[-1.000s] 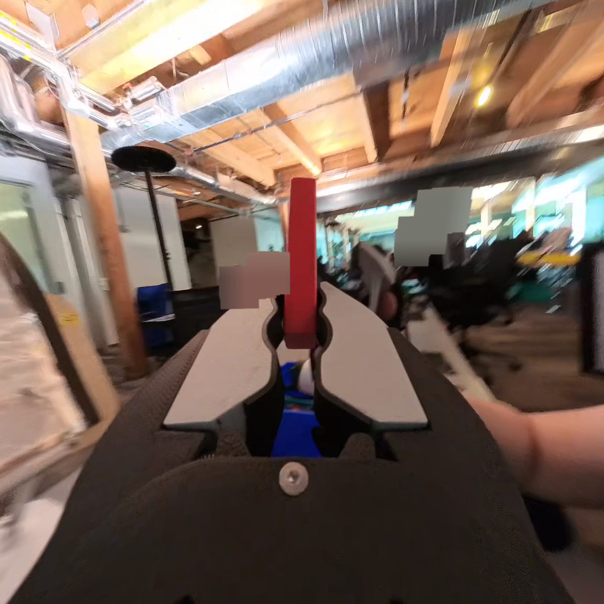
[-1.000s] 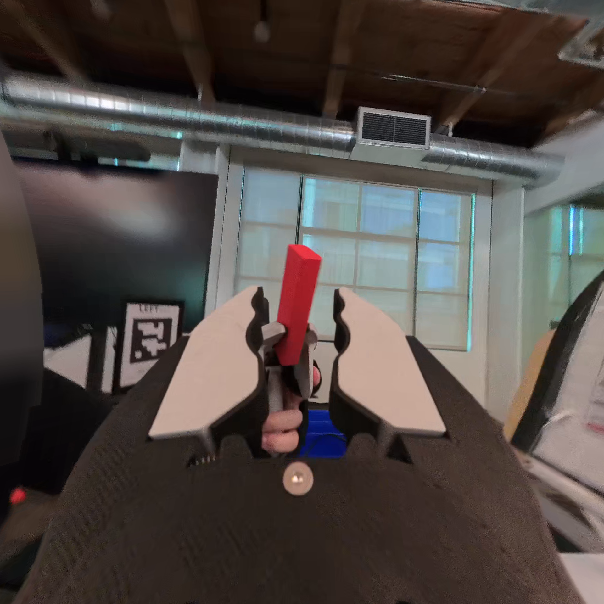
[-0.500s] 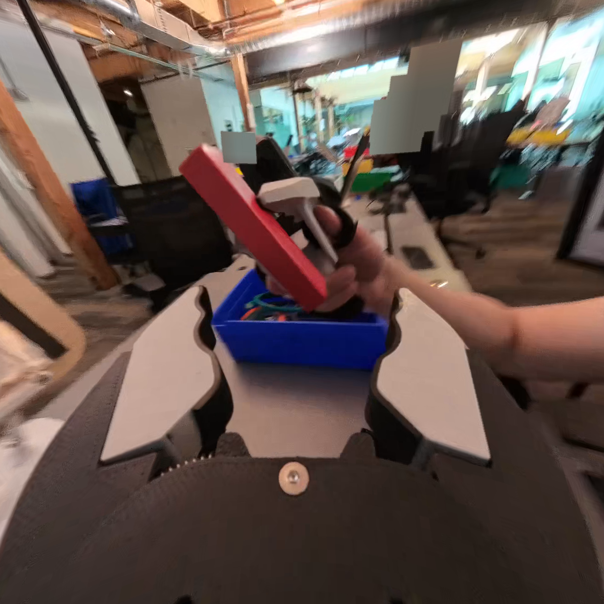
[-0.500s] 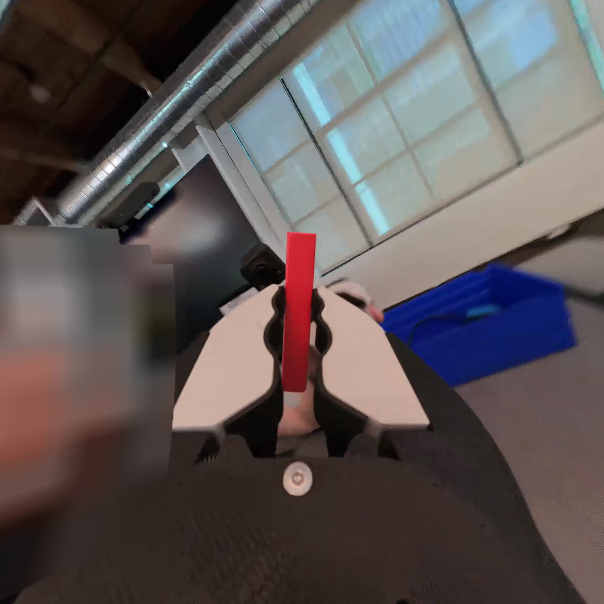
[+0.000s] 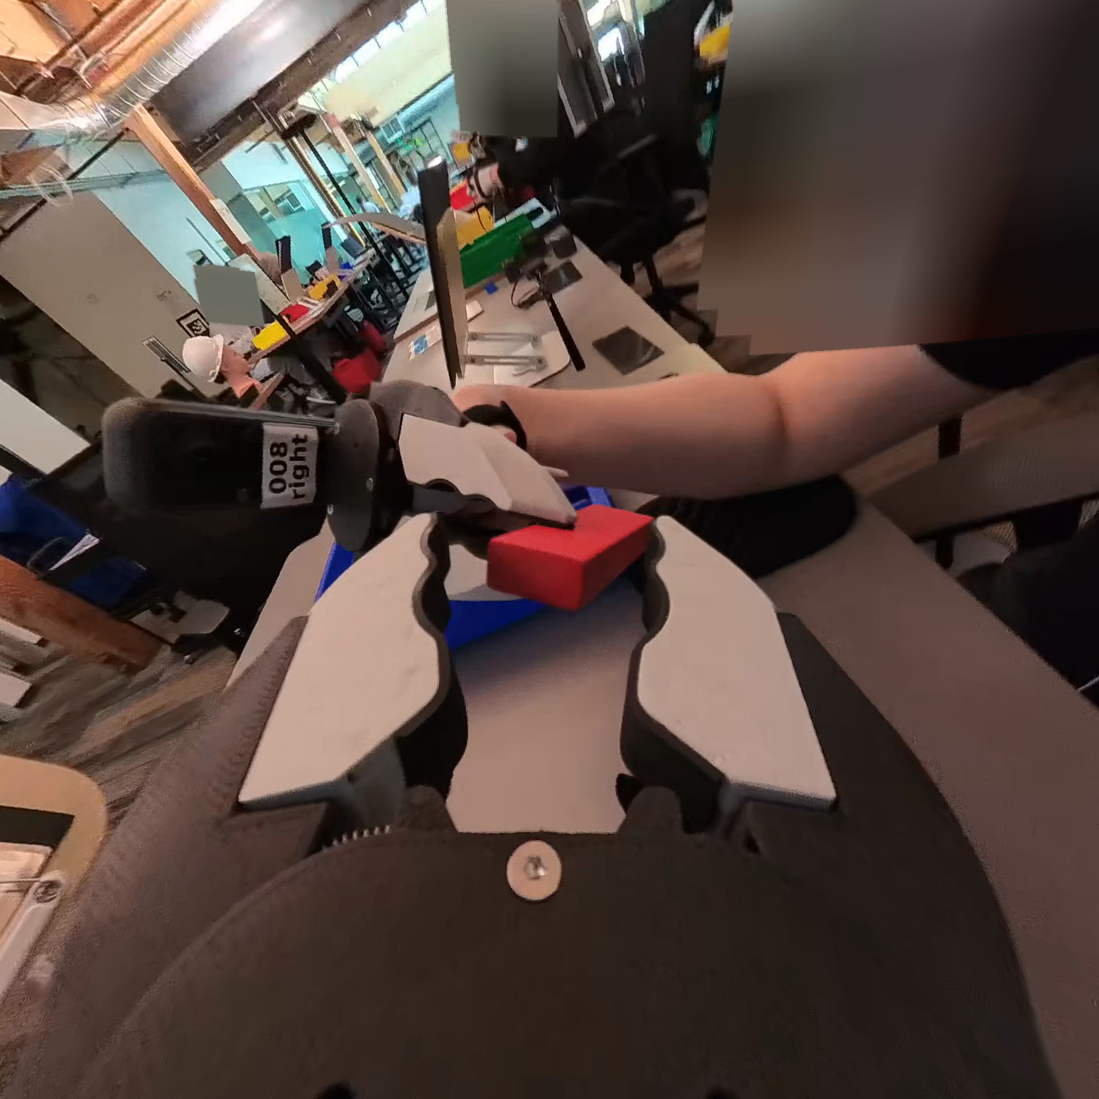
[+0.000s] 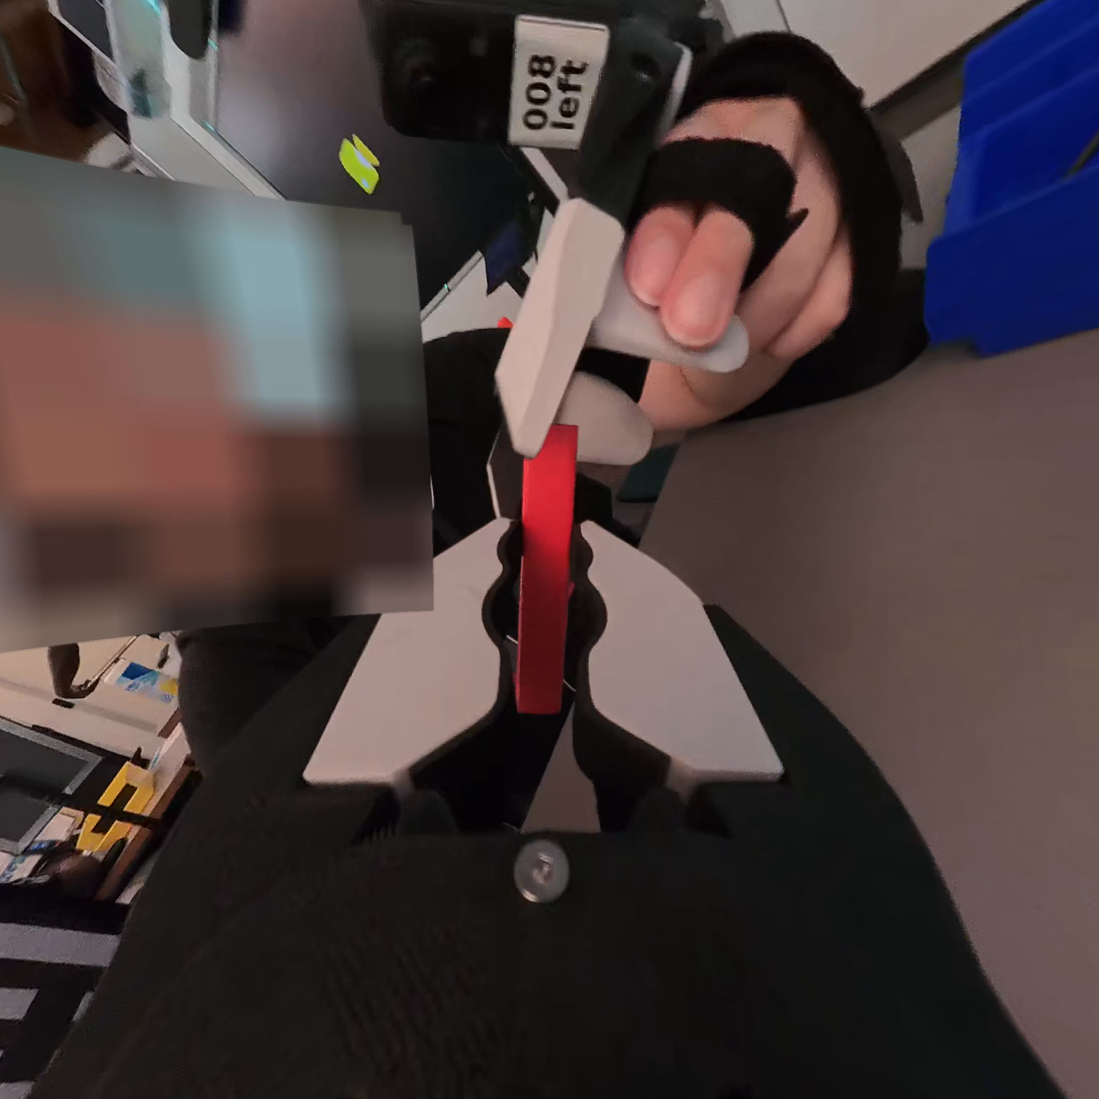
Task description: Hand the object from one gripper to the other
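Observation:
A red block [image 6: 544, 594] is clamped edge-on between the fingers of my right gripper [image 6: 546, 529], which is shut on it. In the left wrist view the same block [image 5: 571, 553] lies flat, pinched by the right gripper's upper finger [image 5: 487, 470] coming in from the left. My left gripper [image 5: 541, 529] is open, its fingers on either side of the block's free end, with a clear gap on the left side. In the right wrist view the left gripper's white finger [image 6: 547, 333] stands just above the block's far end.
A blue bin [image 5: 493, 612] sits on the grey table [image 5: 892, 684] just behind and under the block; it also shows at the top right of the right wrist view [image 6: 1023, 238]. A person's forearm [image 5: 713, 434] reaches across. A monitor [image 5: 446, 285] stands farther back.
One second ago my left gripper held the block; it then opened as the right closed on it. Now both point down at the table, and my left's open fingers straddle the block's free end.

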{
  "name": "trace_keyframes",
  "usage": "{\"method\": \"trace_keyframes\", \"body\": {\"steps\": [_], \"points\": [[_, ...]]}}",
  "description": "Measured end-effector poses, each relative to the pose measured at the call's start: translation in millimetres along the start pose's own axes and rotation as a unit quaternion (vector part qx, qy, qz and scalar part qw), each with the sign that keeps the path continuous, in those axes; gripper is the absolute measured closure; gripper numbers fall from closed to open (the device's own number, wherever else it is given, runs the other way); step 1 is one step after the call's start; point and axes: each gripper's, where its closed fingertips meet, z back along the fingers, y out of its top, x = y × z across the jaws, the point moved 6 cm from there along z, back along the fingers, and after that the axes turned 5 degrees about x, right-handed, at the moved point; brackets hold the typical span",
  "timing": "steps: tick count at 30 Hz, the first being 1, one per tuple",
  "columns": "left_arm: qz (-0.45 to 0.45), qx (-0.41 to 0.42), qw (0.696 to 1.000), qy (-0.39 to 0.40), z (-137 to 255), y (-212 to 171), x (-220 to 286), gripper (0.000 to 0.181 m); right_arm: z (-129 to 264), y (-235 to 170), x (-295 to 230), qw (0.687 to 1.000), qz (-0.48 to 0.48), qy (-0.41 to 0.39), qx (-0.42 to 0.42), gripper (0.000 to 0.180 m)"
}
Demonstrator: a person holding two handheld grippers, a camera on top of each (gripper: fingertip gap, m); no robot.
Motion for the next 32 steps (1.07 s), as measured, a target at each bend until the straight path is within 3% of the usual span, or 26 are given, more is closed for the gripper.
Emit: {"method": "trace_keyframes", "body": {"steps": [4, 7, 9, 11, 13, 17, 18, 19, 22, 24, 27, 30, 32], "points": [[-0.028, -0.07, 0.997, -0.013, -7, -13, 7, 0.127, -4, -1, 1, 1.0, -0.006, 0.005, -0.007, 0.164], [-0.04, -0.066, 0.997, -0.009, -9, -10, 7, 0.137, -2, 1, -1, 1.0, -0.001, 0.011, 0.001, 0.163], [-0.055, -0.06, 0.996, 0.032, -6, -4, -1, 0.147, 6, 9, -8, 0.999, 0.031, 0.002, 0.033, 0.159], [-0.066, -0.035, 0.992, 0.103, 1, 5, -15, 0.147, 23, 26, -18, 0.986, 0.121, -0.025, 0.11, 0.149], [-0.055, 0.032, 0.98, 0.188, 14, 18, -32, 0.147, 45, 45, -31, 0.937, 0.248, -0.084, 0.231, 0.138], [0.014, 0.134, 0.946, 0.294, 32, 27, -51, 0.147, 79, 53, -58, 0.733, 0.462, -0.187, 0.463, 0.118], [0.03, 0.15, 0.939, 0.308, 33, 27, -52, 0.147, 78, 51, -61, 0.7, 0.488, -0.193, 0.484, 0.122], [0.046, 0.163, 0.934, 0.314, 33, 27, -52, 0.147, 72, 51, -60, 0.695, 0.493, -0.201, 0.483, 0.123], [0.084, 0.188, 0.93, 0.304, 27, 28, -48, 0.147, 49, 59, -51, 0.755, 0.44, -0.176, 0.452, 0.112], [0.096, 0.196, 0.93, 0.296, 22, 29, -45, 0.147, 34, 60, -47, 0.785, 0.413, -0.13, 0.442, 0.114], [0.125, 0.209, 0.928, 0.281, 20, 31, -42, 0.147, 24, 59, -43, 0.804, 0.403, -0.113, 0.422, 0.143], [0.147, 0.208, 0.932, 0.258, 17, 31, -42, 0.147, 25, 59, -46, 0.819, 0.392, -0.096, 0.408, 0.145], [0.13, 0.2, 0.942, 0.236, 13, 30, -39, 0.146, 30, 61, -48, 0.846, 0.349, -0.082, 0.395, 0.145]]}}
